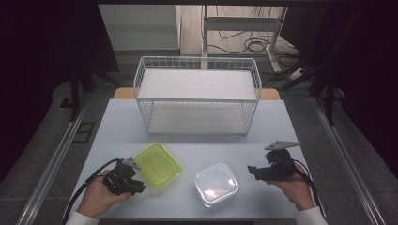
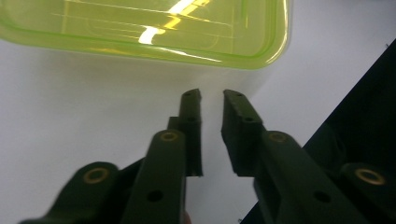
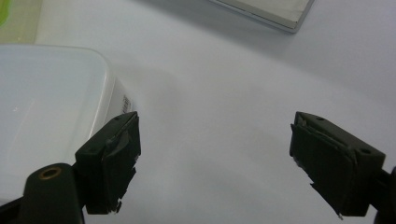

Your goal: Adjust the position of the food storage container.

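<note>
L tool (image 1: pixel 139 187) at the table's (image 1: pixel 117 126) near edge, jaws nearly together w/ nothing between, tips just short of the green tub (image 1: pixel 157 164). R tool (image 1: pixel 252 170) jaws wide apart, empty, beside the clear tub (image 1: pixel 216 184). 2 tubs sit apart, mid-table. Wire basket (image 1: pixel 197 96) at the far side.

A lab: dark curtains (image 1: pixel 42 56), loose floor cables (image 1: pixel 244 44), a bare test table (image 1: pixel 117 126).

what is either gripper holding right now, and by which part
Nothing. The left gripper is nearly closed on air, short of the green lid; the right gripper is open beside the clear container.
</note>
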Available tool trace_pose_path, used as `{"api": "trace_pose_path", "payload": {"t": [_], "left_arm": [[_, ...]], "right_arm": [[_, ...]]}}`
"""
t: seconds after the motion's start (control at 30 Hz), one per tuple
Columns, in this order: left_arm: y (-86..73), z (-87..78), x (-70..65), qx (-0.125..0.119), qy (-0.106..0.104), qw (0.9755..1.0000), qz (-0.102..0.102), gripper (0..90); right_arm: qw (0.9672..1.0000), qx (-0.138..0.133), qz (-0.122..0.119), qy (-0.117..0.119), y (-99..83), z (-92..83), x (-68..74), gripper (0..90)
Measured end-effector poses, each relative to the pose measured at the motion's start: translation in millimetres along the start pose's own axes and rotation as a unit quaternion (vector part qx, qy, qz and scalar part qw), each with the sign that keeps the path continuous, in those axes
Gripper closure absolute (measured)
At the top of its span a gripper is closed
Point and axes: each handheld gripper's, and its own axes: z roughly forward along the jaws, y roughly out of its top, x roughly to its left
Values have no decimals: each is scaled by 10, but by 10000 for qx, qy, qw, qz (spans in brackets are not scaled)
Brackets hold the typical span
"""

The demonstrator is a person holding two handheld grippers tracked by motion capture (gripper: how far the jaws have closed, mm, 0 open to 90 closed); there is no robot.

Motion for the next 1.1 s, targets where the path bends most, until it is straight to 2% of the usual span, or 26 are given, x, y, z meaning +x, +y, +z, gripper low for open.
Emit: {"api": "trace_pose_path", "payload": {"t": [0.2, 0.53, 0.77, 0.93, 1.1], "left_arm": [[53, 70, -65, 127, 41, 9999, 69, 873], [211, 161, -162, 193, 180, 9996, 115, 897], [331, 201, -185, 81, 198, 9998, -28, 898], [474, 322, -226, 30, 281, 9994, -177, 897], [547, 387, -211, -55, 302, 9990, -321, 897]], "right_arm": [[10000, 27, -7, -23, 2, 8, -5, 164], [10000, 56, -21, -36, 17, 8, 14, 164], [9999, 94, -8, -47, 17, 19, 19, 164], [9999, 100, 15, -52, 21, 16, 15, 165], [9999, 103, 5, -56, 23, 18, 20, 165]]}}
